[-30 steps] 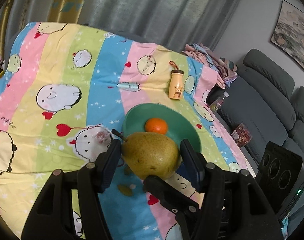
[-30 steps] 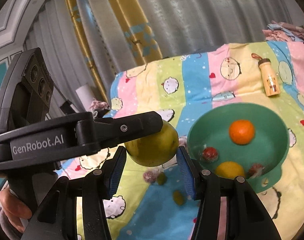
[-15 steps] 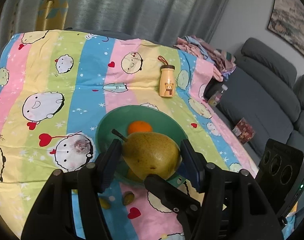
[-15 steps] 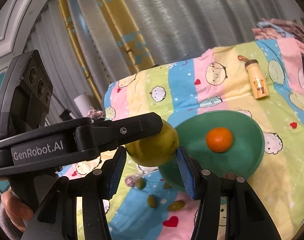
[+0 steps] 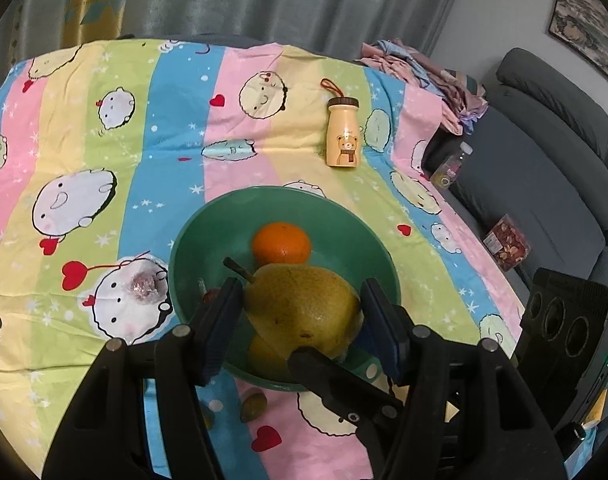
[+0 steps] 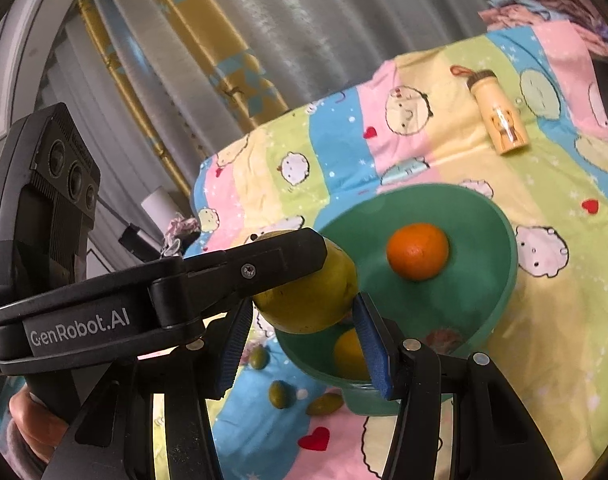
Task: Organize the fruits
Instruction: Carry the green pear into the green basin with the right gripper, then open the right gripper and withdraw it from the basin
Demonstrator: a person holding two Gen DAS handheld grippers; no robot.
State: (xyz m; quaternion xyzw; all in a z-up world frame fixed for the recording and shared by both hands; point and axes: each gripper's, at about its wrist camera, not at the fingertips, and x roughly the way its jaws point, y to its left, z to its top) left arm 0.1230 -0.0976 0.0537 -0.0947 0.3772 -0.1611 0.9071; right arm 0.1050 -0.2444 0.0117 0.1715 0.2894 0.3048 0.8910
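Much of what sits in the green bowl (image 5: 184, 240) is masked. The pear (image 5: 304, 312) covers its near half, so the yellow fruit (image 6: 349, 354) beneath shows only as a curved sliver. A small red thing (image 5: 210, 294) at the bowl's left wall is half hidden behind a finger of the left gripper (image 5: 300, 304), and I cannot say what it is. Only the tangerine (image 5: 281, 242) lies in plain sight, towards the far side of the bowl. On the striped cartoon cloth (image 5: 104, 120), left of the bowl, rests a crinkly wrapped lump (image 5: 144, 286) too blurred to name. A few small olive-like fruits (image 6: 280, 394) lie on the cloth just before the bowl's near rim.

Both tools point downward at the bowl and meet on the pear. The left gripper's pads clamp its sides, stem pointing away and to the left. The right gripper (image 6: 300, 312) also pinches it: from the left wrist only one of its fingers shows, coming up under the fruit, the other hidden behind it. From the right wrist the left tool's finger lies across the pear's top. The pear hangs in front of the bowl's near half, clear of the cloth; whether it touches the fruit below I cannot tell.

A person's hand (image 6: 28, 420) grips the left tool's handle, cut off at the frame's edge. A bear-printed bottle (image 5: 343, 134) lies on its side beyond the bowl.
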